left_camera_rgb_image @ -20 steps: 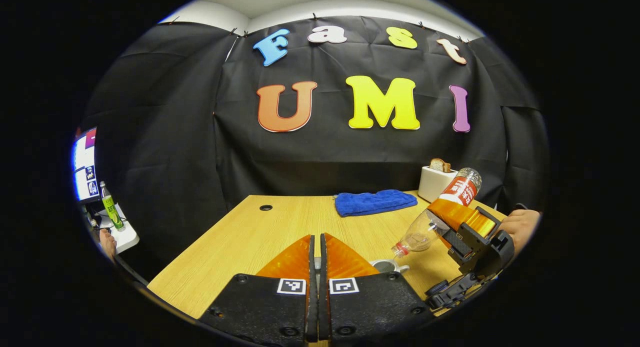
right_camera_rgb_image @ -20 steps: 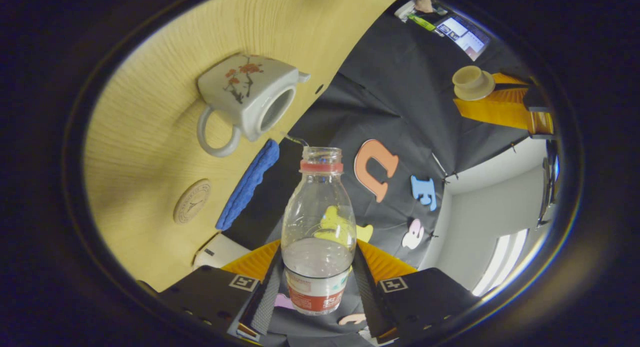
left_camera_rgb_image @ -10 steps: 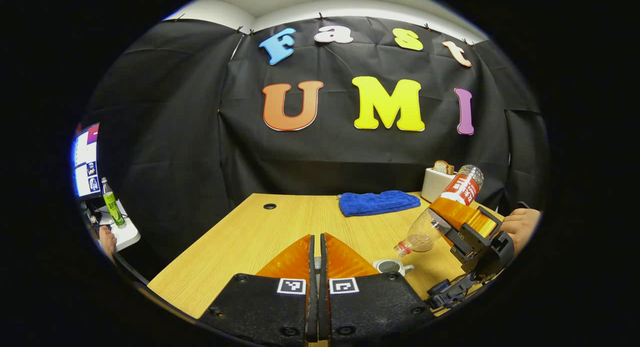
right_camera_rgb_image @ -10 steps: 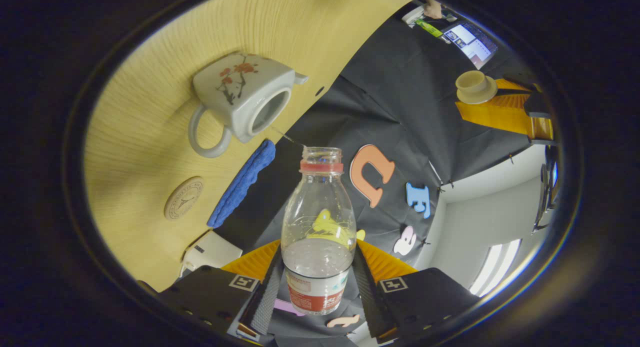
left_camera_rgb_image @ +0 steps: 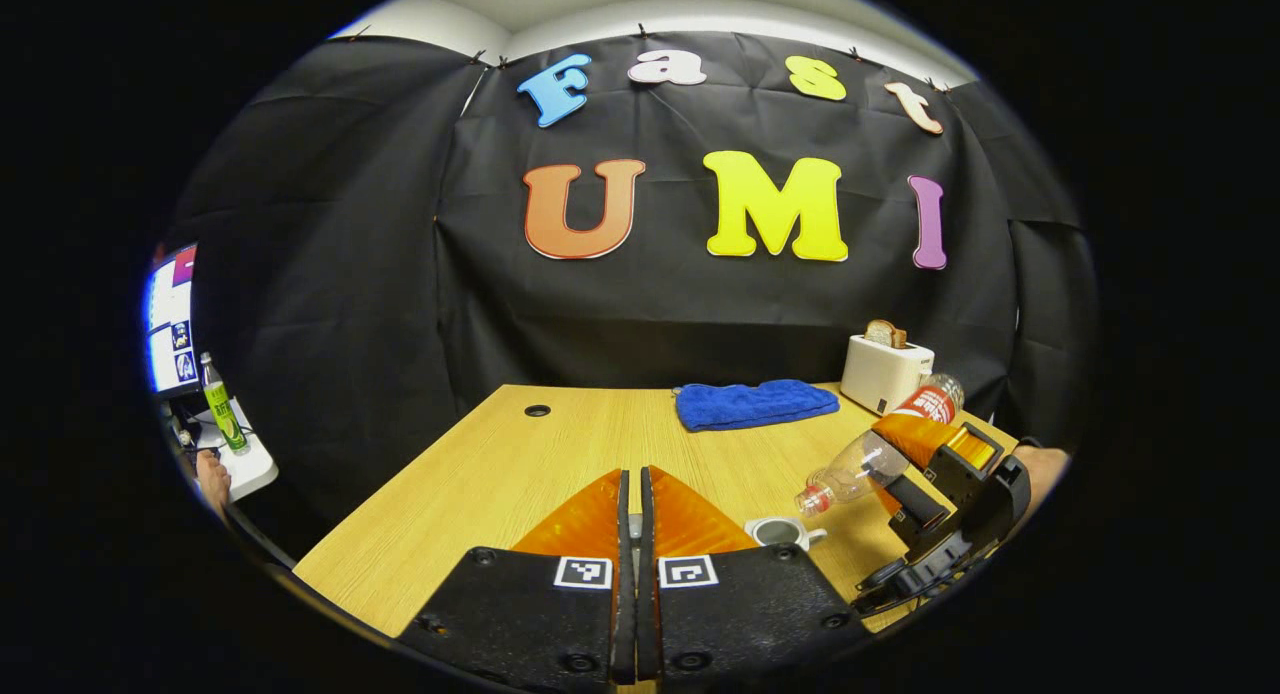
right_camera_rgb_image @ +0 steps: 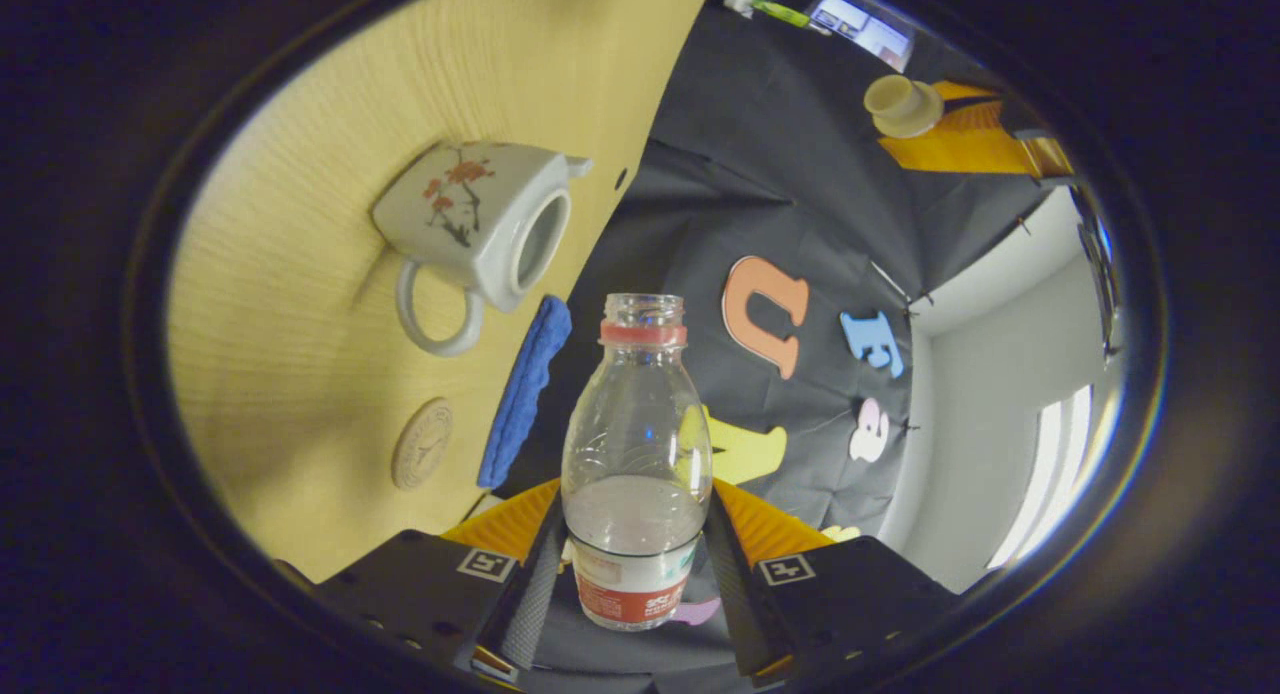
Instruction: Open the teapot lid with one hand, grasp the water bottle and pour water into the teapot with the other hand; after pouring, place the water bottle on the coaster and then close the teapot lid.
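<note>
In the right gripper view my right gripper (right_camera_rgb_image: 635,496) is shut on a clear water bottle (right_camera_rgb_image: 637,424) with a red neck ring, cap off, part full. The white flowered teapot (right_camera_rgb_image: 480,229) stands open on the table beyond the bottle's mouth. A round coaster (right_camera_rgb_image: 422,443) lies beside it. My left gripper (right_camera_rgb_image: 925,132) holds the cream teapot lid (right_camera_rgb_image: 900,106) up in the air. In the left gripper view my left gripper (left_camera_rgb_image: 631,474) is shut, the open teapot (left_camera_rgb_image: 783,532) sits to its right, and the tilted bottle (left_camera_rgb_image: 855,466) hangs above it in the right gripper (left_camera_rgb_image: 895,442).
A blue cloth (left_camera_rgb_image: 755,404) lies at the back of the wooden table (left_camera_rgb_image: 520,484), with a white toaster (left_camera_rgb_image: 885,372) holding a slice of bread to its right. Off the table's left side are a screen, a green bottle (left_camera_rgb_image: 222,412) and a person's hand.
The thin stream from the bottle's mouth to the teapot has stopped. The right gripper has lowered and turned the bottle back toward level. The left gripper holds still with the lid.
</note>
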Demonstrator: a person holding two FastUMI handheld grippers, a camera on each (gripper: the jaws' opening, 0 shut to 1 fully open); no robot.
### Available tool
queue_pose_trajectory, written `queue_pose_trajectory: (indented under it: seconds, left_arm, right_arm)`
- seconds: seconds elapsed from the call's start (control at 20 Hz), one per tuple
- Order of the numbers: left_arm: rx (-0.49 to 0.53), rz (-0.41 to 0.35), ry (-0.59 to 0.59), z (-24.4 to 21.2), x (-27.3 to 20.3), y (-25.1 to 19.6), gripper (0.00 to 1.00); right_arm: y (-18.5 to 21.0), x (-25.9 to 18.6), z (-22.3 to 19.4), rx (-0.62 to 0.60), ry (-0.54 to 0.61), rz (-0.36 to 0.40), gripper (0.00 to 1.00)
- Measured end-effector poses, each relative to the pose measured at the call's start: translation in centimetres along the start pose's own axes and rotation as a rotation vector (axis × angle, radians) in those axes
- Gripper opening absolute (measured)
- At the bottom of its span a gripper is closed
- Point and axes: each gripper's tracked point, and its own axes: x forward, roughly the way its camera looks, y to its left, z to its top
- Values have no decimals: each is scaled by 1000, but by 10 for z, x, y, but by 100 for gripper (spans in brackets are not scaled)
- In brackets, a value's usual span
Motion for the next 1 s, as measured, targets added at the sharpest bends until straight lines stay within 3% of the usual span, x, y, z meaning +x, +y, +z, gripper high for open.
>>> queue_pose_trajectory:
  seconds: [0.25, 0.65, 0.85, 0.9, 0.95, 1.0]
  left_arm:
    - [6, -1, 10, -4, 3, -4, 4]
    - [24, -17, 10, -3, 0, -14, 4]
    - [39, -25, 14, -5, 3, -21, 4]
    - [40, -33, 17, -6, 2, -23, 4]
    - [41, -36, 20, -7, 3, -24, 4]
    - [40, -35, 24, -8, 4, -25, 4]
  right_arm:
    - [18, -3, -16, 363, 44, 81, 72]
    - [28, 17, -46, 778, 129, 107, 75]
    - [30, 30, -51, 1053, 104, 127, 75]
    - [29, 35, -56, 1117, 115, 125, 69]
    - [29, 38, -57, 1190, 113, 128, 75]
    - [29, 42, -60, 1264, 119, 132, 75]
